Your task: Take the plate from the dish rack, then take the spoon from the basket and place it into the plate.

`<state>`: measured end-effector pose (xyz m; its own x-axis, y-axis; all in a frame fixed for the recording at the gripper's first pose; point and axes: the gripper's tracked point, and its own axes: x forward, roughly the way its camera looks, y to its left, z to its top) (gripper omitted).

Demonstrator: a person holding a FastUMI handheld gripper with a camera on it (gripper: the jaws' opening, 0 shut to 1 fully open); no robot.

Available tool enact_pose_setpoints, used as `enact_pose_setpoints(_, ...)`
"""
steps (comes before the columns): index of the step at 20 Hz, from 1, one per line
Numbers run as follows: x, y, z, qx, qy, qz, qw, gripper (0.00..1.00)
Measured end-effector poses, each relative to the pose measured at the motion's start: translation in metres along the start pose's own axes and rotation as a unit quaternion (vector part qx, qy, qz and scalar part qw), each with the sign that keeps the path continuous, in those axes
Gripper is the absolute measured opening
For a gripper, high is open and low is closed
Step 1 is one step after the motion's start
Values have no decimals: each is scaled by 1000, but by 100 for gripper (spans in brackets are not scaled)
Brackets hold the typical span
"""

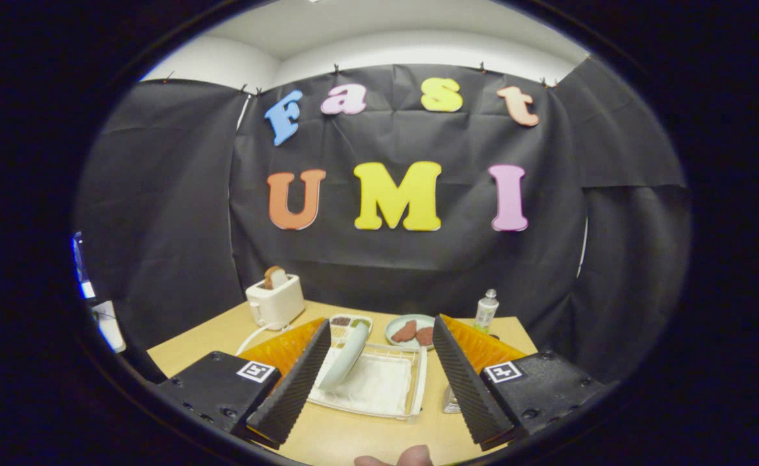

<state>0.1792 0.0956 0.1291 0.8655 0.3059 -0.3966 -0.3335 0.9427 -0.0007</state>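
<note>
Upright pale plate (347, 356) in rack (418, 382), gripper (376, 382) open

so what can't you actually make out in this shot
- Spoon and basket: in the gripper view, a ribbed metal thing shows beside the far finger, mostly hidden by it; too little to tell.
- Small tray beyond the dish rack: contents too small.
- Plate standing in the rack: its lower edge is hidden by the near finger.
- Gripper: open, holding nothing.
</note>
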Motion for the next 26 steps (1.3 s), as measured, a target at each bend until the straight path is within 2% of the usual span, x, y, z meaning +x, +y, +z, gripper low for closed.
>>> enact_pose_setpoints(3,38,12,18,-7,74,9,997,100)
enact_pose_setpoints(6,78,27,17,5,147,15,989,100)
enact_pose_setpoints(11,133,42,-11,22,257,24,966,100)
enact_pose_setpoints(19,195,38,-64,76,346,-3,935,99)
enact_pose_setpoints(24,211,40,-101,97,388,-22,916,92)
enact_pose_setpoints(26,219,45,-110,104,397,-27,912,84)
